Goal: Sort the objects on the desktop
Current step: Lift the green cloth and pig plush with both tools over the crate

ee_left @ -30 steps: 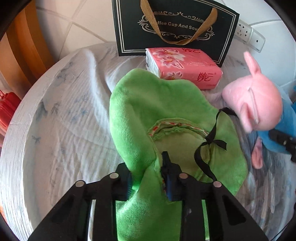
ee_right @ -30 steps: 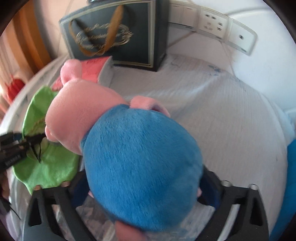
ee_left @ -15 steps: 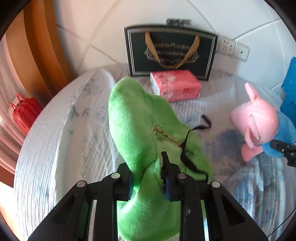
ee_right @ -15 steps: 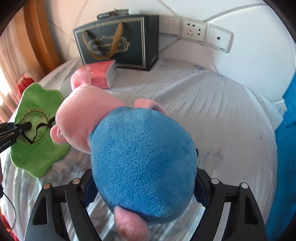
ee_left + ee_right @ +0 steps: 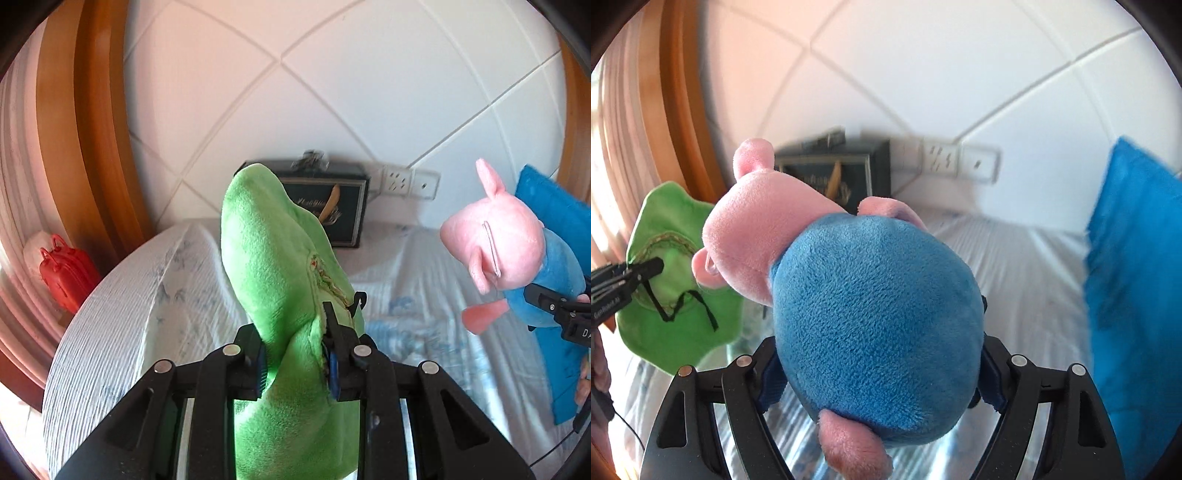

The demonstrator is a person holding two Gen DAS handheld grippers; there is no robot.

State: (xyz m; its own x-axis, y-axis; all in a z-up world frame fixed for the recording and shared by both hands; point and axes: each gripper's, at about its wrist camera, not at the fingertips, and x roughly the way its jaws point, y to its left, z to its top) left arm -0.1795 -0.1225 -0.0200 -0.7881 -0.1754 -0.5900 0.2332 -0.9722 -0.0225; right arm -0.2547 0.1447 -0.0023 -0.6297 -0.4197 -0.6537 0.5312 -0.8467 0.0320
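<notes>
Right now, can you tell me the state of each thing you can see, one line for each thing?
Green plush cloth: pinched in the left gripper, lifted off the bed.
Pig plush toy: squeezed in the right gripper, held in the air.
Dark gift bag: standing upright against the wall.
Red bag: resting beside the bed.
Bed sheet: wrinkled.

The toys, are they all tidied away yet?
Not yet. Nothing looks put away. The left gripper is shut on the green plush hat and the right gripper is shut on the pig toy, both off the bed. They need homes, and the dark gift bag sits by the wall.
</notes>
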